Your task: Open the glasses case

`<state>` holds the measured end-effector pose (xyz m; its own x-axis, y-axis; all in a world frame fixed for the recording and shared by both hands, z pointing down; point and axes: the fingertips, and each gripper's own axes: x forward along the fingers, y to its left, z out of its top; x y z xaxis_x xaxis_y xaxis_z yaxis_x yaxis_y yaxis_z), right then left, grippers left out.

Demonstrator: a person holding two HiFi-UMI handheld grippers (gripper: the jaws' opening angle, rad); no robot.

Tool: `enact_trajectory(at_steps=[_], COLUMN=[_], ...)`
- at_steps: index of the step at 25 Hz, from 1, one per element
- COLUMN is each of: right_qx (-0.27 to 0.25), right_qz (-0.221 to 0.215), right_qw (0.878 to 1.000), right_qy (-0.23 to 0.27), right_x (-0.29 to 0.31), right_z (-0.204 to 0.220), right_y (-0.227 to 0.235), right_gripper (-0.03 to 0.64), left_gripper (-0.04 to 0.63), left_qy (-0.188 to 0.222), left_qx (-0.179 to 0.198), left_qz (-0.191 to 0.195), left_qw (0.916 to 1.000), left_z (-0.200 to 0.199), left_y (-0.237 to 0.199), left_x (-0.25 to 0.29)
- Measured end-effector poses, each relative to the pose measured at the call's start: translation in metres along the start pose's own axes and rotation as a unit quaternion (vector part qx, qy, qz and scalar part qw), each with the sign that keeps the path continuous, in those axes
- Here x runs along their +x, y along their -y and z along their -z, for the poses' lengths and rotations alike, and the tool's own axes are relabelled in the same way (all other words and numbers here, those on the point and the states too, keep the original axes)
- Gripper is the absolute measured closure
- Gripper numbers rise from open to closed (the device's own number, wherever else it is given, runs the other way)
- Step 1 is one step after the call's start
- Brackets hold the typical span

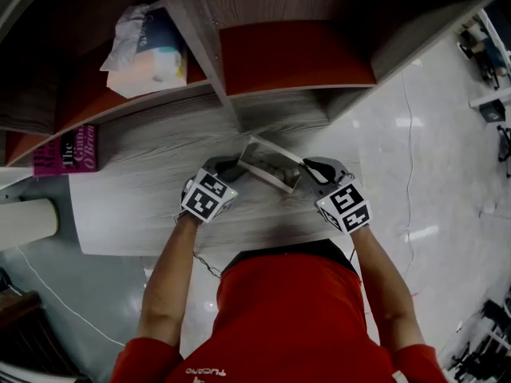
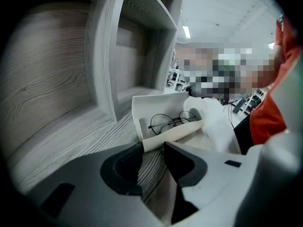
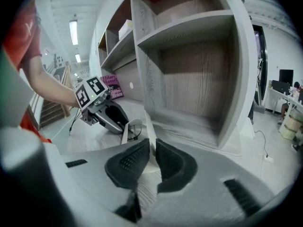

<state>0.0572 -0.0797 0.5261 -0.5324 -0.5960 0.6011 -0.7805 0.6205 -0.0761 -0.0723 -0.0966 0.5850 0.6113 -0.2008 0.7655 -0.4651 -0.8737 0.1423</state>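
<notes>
Reaching out over a grey wood table (image 1: 136, 206), a person in a red top (image 1: 287, 317) holds a claw in each hand, and both claws meet at the glasses case (image 1: 265, 175). The white case sits on the table between them, just in front of the middle wall of the shelf (image 1: 200, 22). The left claw (image 1: 227, 168) has its jaws wide apart, and the near end of the case's bottom half is pinched between the two tips. The right claw (image 1: 306, 166) has its jaws nearly together, with the thin edge of the lid (image 2: 156, 109) squeezed between the dark pads. The lid stands up at the back, so the case is open. Inside lie round glasses (image 2: 173, 121) with a thin dark frame. A white cloth (image 2: 215, 122) is bunched at the case's other end. The big shelf behind has red-brown boards at the back of its boxes. One box up on the left holds a crumpled white packet (image 1: 148, 50). A pink book (image 1: 68, 152) shows lower down, far to the left. A shiny pale floor (image 1: 431, 174) spreads out to the right
</notes>
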Motion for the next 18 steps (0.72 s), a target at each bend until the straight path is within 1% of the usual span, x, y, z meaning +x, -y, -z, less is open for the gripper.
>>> enact_trajectory(at_steps=[5, 8, 11, 18], right_qx=[0.009, 0.028, 0.043, 0.051], right_qz=[0.026, 0.034, 0.040, 0.045], right_qw=[1.000, 0.999, 0.998, 0.998], right_qy=[0.003, 0.008, 0.010, 0.009], right_x=[0.003, 0.006, 0.008, 0.013], right_z=[0.000, 0.001, 0.003, 0.006], right_y=[0.013, 0.024, 0.034, 0.044], right_gripper=[0.582, 0.584, 0.583, 0.581], left_gripper=[0.459, 0.459, 0.459, 0.463], left_qy=[-0.011, -0.002, 0.000, 0.000], left_qx=[-0.001, -0.003, -0.009, -0.022], left_qz=[-0.007, -0.008, -0.011, -0.021], left_qw=[0.9999, 1.0000, 0.9999, 0.9995], left_z=[0.004, -0.002, -0.004, -0.004], left_y=[-0.001, 0.000, -0.001, -0.003], left_x=[0.000, 0.000, 0.001, 0.002])
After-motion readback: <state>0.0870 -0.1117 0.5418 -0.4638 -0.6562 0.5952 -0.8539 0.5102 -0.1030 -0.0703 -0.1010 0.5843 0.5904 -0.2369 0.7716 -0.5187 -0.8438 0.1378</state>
